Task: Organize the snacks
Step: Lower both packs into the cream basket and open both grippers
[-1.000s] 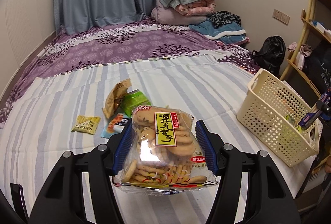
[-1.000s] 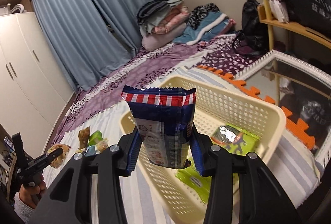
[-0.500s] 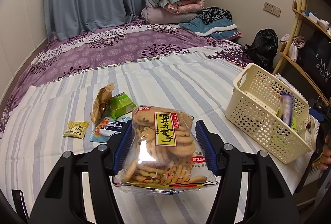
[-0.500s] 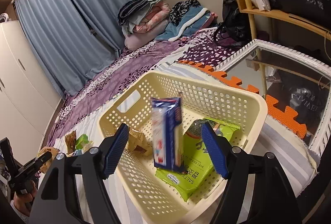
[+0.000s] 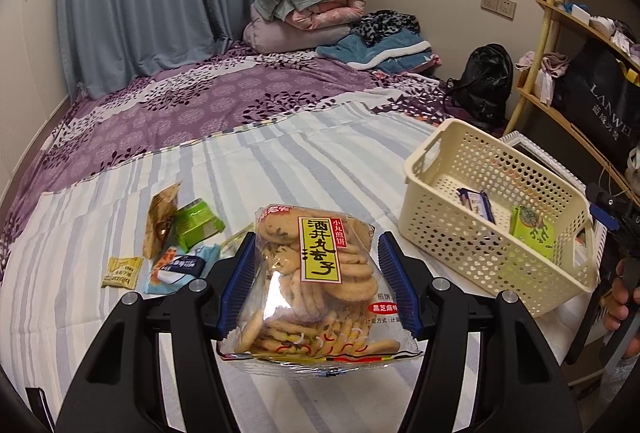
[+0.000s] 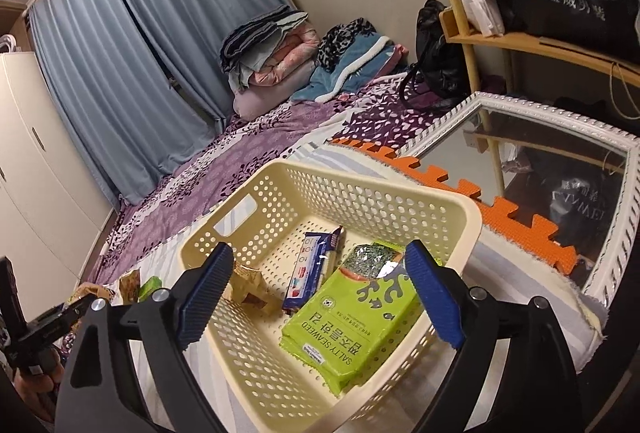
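Note:
My left gripper point(image 5: 318, 289) is shut on a clear bag of round biscuits point(image 5: 316, 285) with a yellow label, held above the striped bed cover. To its right stands the cream perforated basket point(image 5: 436, 221). My right gripper point(image 6: 320, 297) hovers over that basket point(image 6: 452, 209) with its jaws opening and nothing between them. On the basket floor lie a blue striped snack pack point(image 6: 312, 269), a green seaweed pack point(image 6: 352, 317) and a brown wrapper point(image 6: 248, 289). Several small snacks point(image 5: 176, 249) lie on the cover left of the biscuit bag.
Purple patterned bedding point(image 5: 200, 105) and a pile of folded quilts point(image 5: 308, 5) lie beyond. A framed mirror point(image 6: 540, 173) and orange foam mat point(image 6: 516, 217) sit right of the basket. A wooden shelf point(image 5: 568, 33) and a black bag point(image 5: 484, 85) stand at the right.
My right gripper opened and the blue striped pack dropped from it, now lying on the basket floor. My left gripper carried the biscuit bag nearer the basket.

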Available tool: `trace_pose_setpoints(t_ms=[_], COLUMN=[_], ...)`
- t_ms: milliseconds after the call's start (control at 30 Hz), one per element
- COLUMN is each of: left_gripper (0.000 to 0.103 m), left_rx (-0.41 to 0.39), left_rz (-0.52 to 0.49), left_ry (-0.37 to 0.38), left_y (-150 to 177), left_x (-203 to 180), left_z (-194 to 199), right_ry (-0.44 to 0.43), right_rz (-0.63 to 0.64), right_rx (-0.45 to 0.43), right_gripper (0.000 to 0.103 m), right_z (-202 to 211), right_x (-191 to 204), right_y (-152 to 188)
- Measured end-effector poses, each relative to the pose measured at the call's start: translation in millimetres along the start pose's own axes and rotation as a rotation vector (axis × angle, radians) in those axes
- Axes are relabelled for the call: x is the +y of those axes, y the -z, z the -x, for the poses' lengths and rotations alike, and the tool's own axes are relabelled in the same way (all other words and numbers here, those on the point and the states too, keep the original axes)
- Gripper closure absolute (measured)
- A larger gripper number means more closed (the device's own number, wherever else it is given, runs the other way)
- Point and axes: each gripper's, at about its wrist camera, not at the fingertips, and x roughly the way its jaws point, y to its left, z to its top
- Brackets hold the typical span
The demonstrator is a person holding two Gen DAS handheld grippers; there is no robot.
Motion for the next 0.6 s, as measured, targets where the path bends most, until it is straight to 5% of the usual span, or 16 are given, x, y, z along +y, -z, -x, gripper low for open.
trace_pose_setpoints(t_ms=[600], left_gripper=[0.04], left_rx=[-0.005], left_rz=[-0.192], left_ry=[0.198], left_y=[-28.5], left_x=[-121.9], left_z=[-21.5], right_ry=[-0.04], right_rz=[-0.051], right_rx=[-0.025], right_gripper=[0.012], right_z=[8.3], right_x=[-21.5], right_y=[5.7])
